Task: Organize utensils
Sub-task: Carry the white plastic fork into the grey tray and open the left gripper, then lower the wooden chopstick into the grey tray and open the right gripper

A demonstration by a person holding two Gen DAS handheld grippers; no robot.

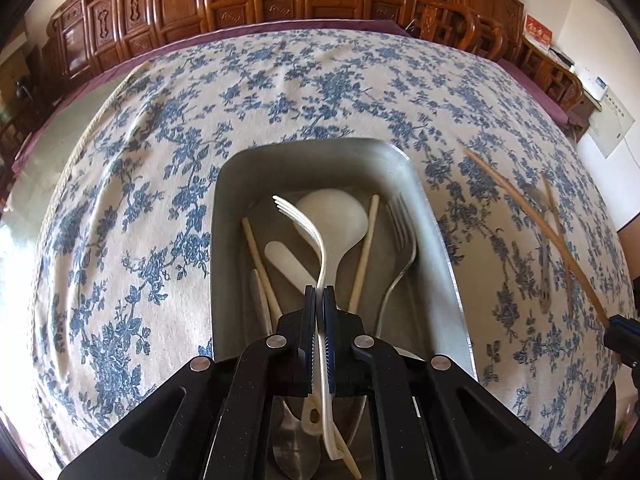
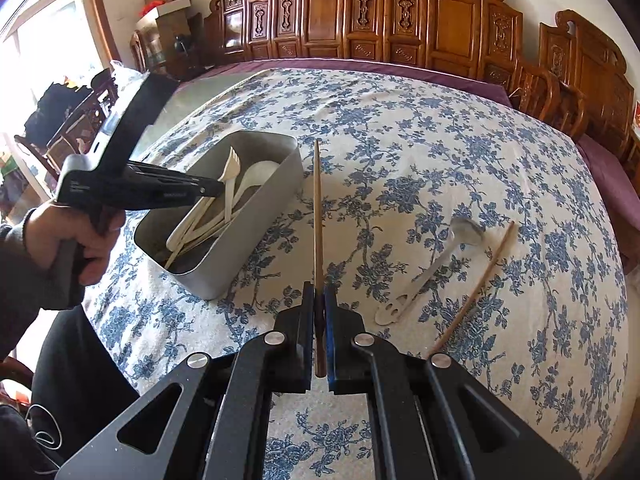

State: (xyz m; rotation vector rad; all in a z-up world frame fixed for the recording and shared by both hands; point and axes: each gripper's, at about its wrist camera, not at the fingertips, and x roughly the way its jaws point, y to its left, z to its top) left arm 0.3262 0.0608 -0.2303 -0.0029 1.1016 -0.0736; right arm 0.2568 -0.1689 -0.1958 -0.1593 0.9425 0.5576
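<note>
Matt brushed-metal tray [image 1: 440, 236] beyond the jaws; glossy white plastic fork [image 1: 320, 240] between them. Smooth bare-wood chopstick [image 2: 318, 208] in the other jaws. Wrinkled woven cloth [image 2: 440, 152], printed blue. Carved, varnished wooden chairs [image 2: 452, 20] behind.

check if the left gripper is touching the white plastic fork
Touching. In the left wrist view the left gripper is shut on the white plastic fork, its handle pinched between both pads above the metal tray.

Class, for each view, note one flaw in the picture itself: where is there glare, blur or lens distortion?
Left wrist view: fisheye bows the tablecloth; chopsticks at right smear. Right wrist view: the window is blown out white; the carved wooden panels curve.
</note>
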